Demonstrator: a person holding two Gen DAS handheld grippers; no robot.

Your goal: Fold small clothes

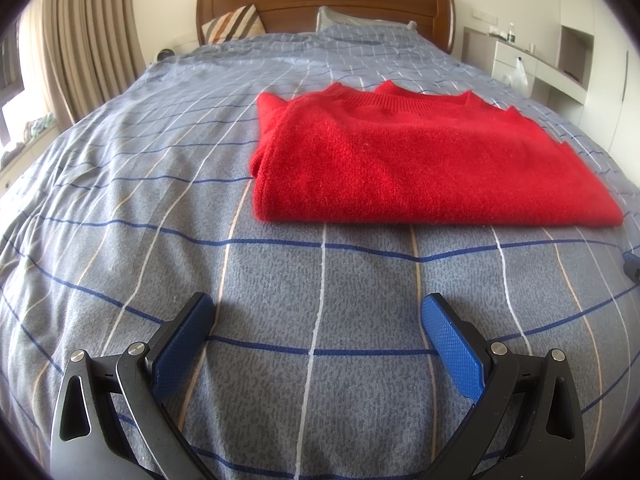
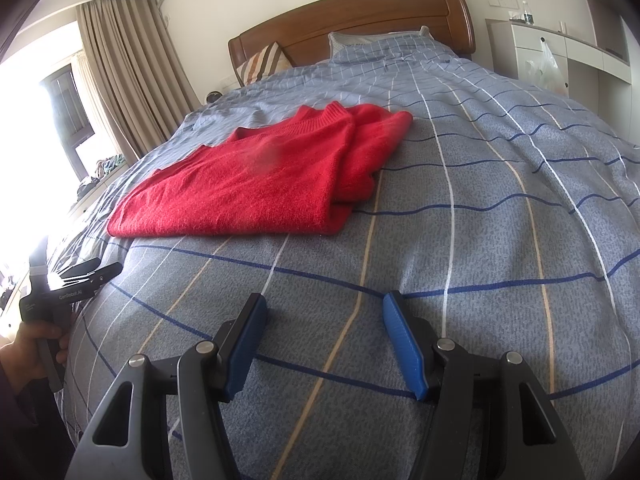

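A red knit sweater (image 1: 420,160) lies folded into a flat rectangle on the blue checked bedspread (image 1: 160,200), collar toward the headboard. It also shows in the right wrist view (image 2: 260,184). My left gripper (image 1: 318,308) is open and empty, low over the bedspread, short of the sweater's near edge. My right gripper (image 2: 324,304) is open and empty, in front of the sweater and a little to its right. The left gripper's body (image 2: 76,284) shows at the left edge of the right wrist view, held in a hand.
A wooden headboard (image 1: 324,0) with a striped cushion (image 1: 236,24) and a pillow (image 1: 352,20) is at the far end. Curtains (image 1: 92,40) and a bright window are on the left. White cabinets (image 1: 532,64) with a hanging plastic bag stand on the right.
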